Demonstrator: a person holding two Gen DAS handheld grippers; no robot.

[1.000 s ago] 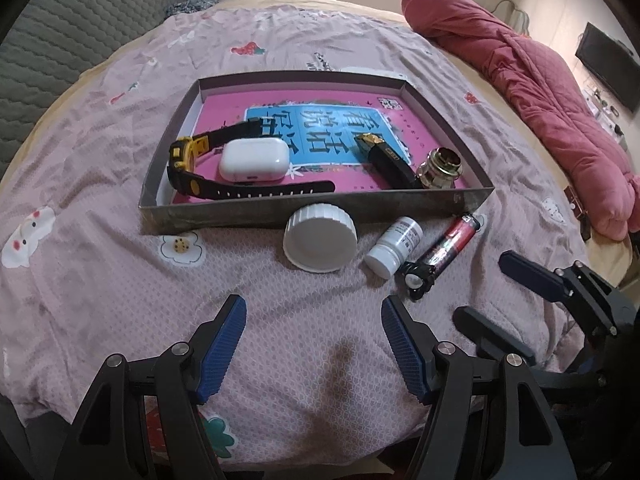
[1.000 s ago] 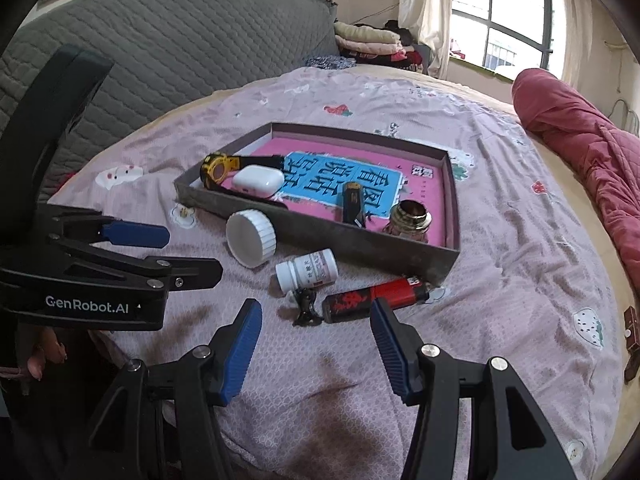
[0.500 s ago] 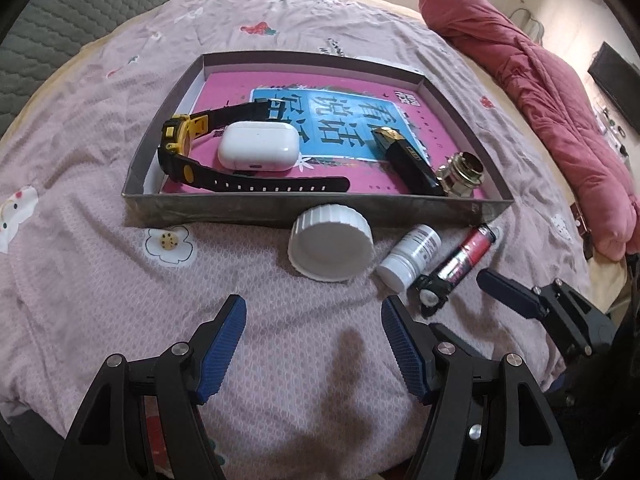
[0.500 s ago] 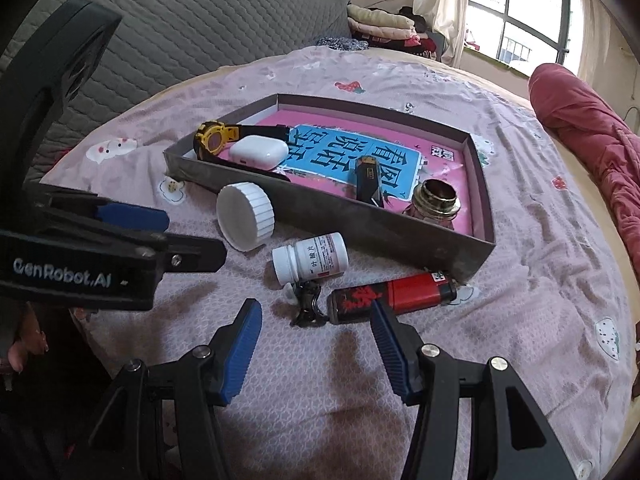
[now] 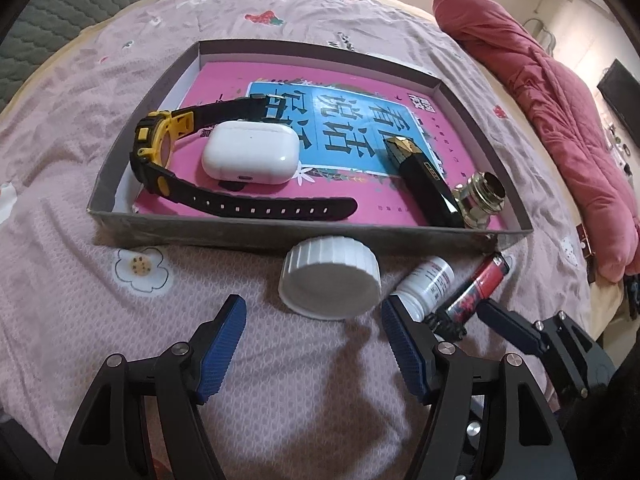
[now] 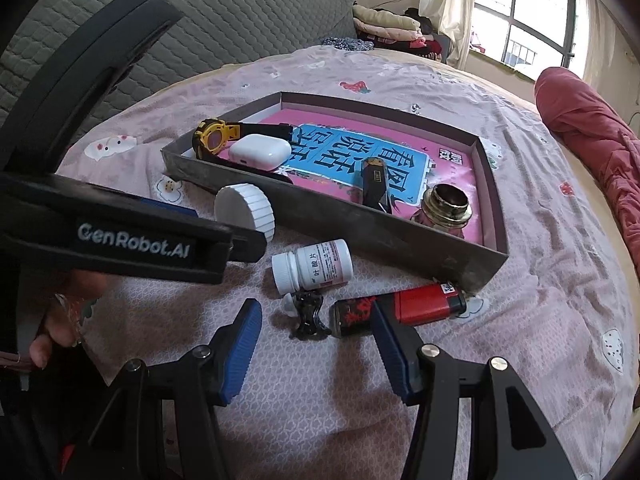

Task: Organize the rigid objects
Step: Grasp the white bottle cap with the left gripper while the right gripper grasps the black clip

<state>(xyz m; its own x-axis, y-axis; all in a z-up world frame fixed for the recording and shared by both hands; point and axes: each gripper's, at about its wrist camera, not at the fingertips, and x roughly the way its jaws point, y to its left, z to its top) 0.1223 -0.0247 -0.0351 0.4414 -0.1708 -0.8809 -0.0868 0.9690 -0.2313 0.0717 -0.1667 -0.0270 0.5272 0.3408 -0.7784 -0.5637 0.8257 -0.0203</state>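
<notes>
While both tools stand spread and empty, left gripper (image 5: 314,344) lines up on the white cap (image 5: 330,278), which leans on the tray (image 5: 280,236) near wall. Right gripper (image 6: 316,346) hovers near the red lighter (image 6: 400,308). Risk: the tilted cap may roll aside, or a pad may nudge the pill bottle (image 5: 426,284) beside it. Compared with earlier, the cap looms nearer the left tool.

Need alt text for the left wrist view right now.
The open left gripper hovers near a white lid outside a shallow box holding a watch and earbud case; a pill bottle and lighter lie alongside.
</notes>
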